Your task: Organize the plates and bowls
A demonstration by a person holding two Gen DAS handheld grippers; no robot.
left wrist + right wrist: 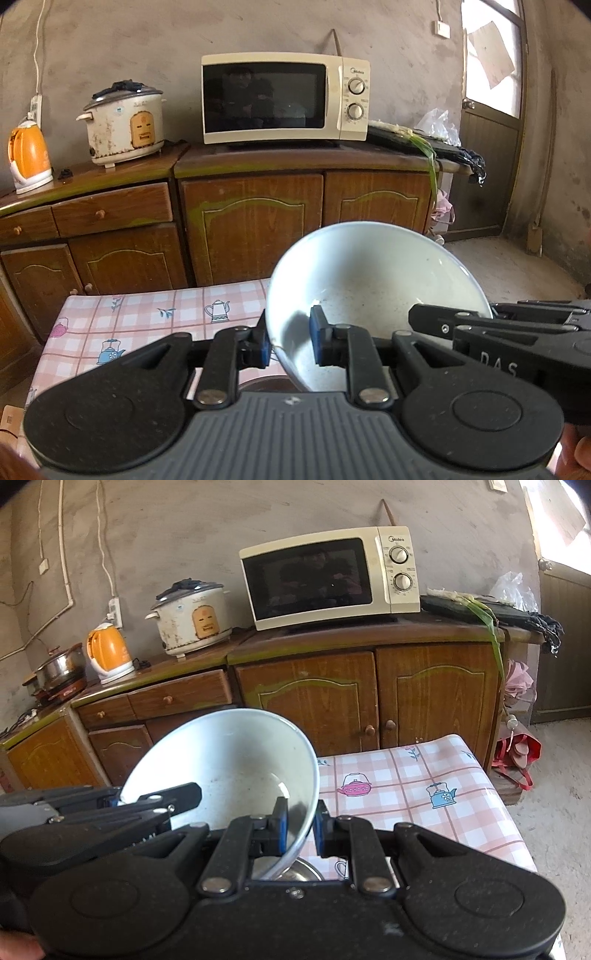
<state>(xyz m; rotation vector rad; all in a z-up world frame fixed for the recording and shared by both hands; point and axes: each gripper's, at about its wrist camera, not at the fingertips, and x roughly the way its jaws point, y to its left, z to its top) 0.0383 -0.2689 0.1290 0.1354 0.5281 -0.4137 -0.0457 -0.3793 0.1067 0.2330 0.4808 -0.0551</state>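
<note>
Two grippers share one white bowl (373, 295), each clamped on an opposite side of its rim. Seen from the left wrist, the left gripper (290, 341) pinches the bowl's near-left rim between its blue pads (317, 334), one pad inside the bowl and one outside; the right gripper (480, 317) reaches in from the right and its fingertips are hidden behind the rim. Seen from the right wrist, the right gripper (301, 825) nips the bowl's (229, 764) right wall the same way, and the left gripper (118, 799) comes in from the left.

Held tilted above the counter (155, 314), which wears a pink checked cloth printed with teapots, the bowl shows an empty inside with faint specks. Below the right gripper's jaws a metal dish (303, 871) peeks out, mostly covered by the gripper body. Ahead, beyond the bowl, stand a wooden cabinet (251, 214), a cream microwave (284, 98), a rice cooker (123, 122) and an orange kettle (29, 158).
</note>
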